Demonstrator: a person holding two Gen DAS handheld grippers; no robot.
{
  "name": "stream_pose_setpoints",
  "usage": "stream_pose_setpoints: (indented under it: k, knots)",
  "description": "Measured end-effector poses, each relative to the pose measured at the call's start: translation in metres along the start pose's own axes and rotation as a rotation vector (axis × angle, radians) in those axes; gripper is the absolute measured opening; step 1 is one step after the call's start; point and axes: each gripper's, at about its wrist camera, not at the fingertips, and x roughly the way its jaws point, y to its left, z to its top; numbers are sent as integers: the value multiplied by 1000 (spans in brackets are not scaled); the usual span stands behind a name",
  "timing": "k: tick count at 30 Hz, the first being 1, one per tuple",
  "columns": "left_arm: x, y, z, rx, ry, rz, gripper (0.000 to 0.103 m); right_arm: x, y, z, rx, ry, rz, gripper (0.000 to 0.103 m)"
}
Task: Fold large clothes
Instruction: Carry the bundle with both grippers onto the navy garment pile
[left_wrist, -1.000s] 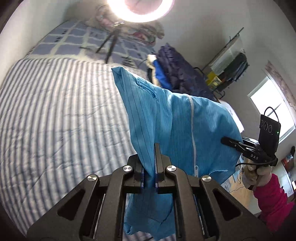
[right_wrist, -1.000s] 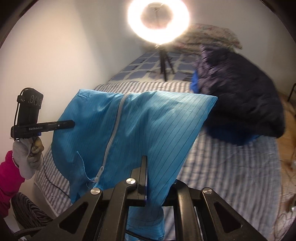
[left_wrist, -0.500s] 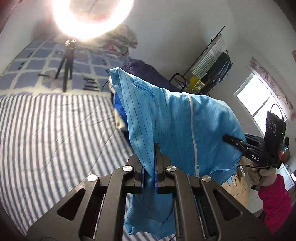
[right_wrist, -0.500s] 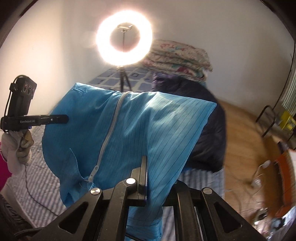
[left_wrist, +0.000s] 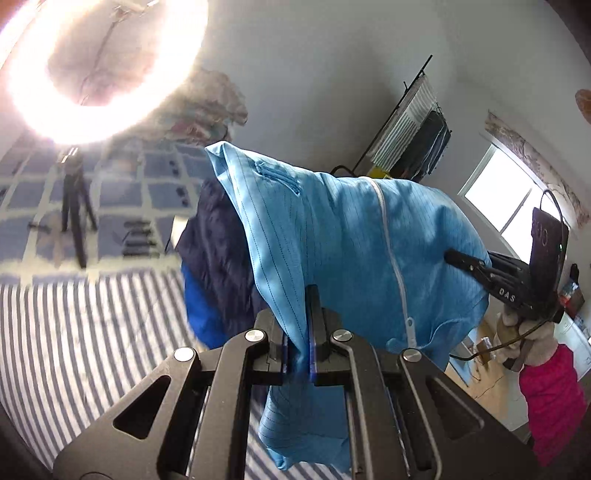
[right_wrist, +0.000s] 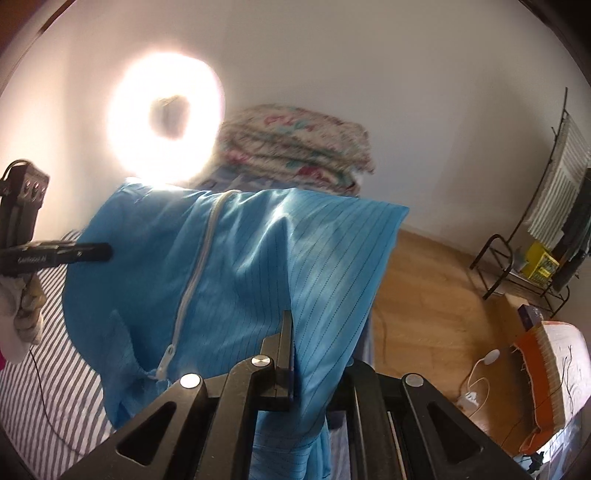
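Left wrist: left gripper (left_wrist: 297, 325) fingers clamp blue garment (left_wrist: 343, 236); right wrist alone shows right gripper (right_wrist: 295, 354) pinching it.

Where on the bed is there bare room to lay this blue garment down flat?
The striped sheet is bare left of the dark blue jacket and this side of the tripod. The far end is crowded with the tripod and folded quilts. Both the left hand-held gripper and right hand-held gripper hold the blue garment aloft.
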Motion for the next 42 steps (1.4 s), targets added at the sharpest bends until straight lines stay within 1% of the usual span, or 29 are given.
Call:
stream_pose_setpoints:
  k: [5, 8, 11, 14, 19, 20, 21, 23, 25, 26, 27, 28, 30, 32, 34, 36, 39, 42]
  knots:
    - [42, 11, 28, -20, -13, 19, 5, 47, -23, 25, 15, -14, -37, 3]
    - [63, 21, 39, -43, -18, 33, 5, 71, -29, 34, 13, -14, -60, 3]
    - [79, 29, 46, -46, -21, 58, 5, 99, -39, 45, 45, -20, -63, 3]
    - [91, 36, 50, -52, -23, 80, 5, 117, -45, 49, 69, -26, -55, 3]
    - [114, 53, 46, -82, 1, 113, 5, 159, -50, 38, 50, 31, -65, 4]
    - [119, 55, 43, -79, 11, 123, 5, 167, -52, 33, 51, 45, -73, 5]
    - [123, 56, 40, -77, 18, 128, 5, 173, -53, 29, 51, 56, -86, 9]
    - [130, 59, 37, -73, 29, 141, 5, 189, -55, 20, 36, 85, -133, 15]
    - [135, 65, 34, -98, 33, 142, 5, 200, -53, 13, 4, 110, -179, 27]
    - [136, 67, 33, -108, 33, 143, 5, 204, -54, 9, -1, 126, -198, 30]
    - [136, 69, 32, -116, 32, 151, 6, 208, -57, 7, 0, 139, -215, 37]
    - [138, 72, 31, -122, 33, 166, 7, 210, -60, 4, 5, 151, -227, 39]
    - [141, 75, 29, -130, 36, 216, 18, 212, -64, -1, 3, 172, -252, 39]
    - [139, 74, 29, -144, 25, 257, 25, 214, -70, -5, -9, 206, -314, 39]
    - [133, 72, 29, -158, 5, 284, 26, 210, -81, -8, 18, 220, -355, 39]
    - [127, 69, 31, -156, -6, 306, 26, 198, -94, -9, 80, 202, -349, 39]
    - [114, 62, 33, -138, -16, 316, 26, 179, -107, -12, 108, 186, -357, 39]
    - [104, 50, 33, -99, -17, 325, 26, 159, -107, -13, 125, 132, -304, 40]
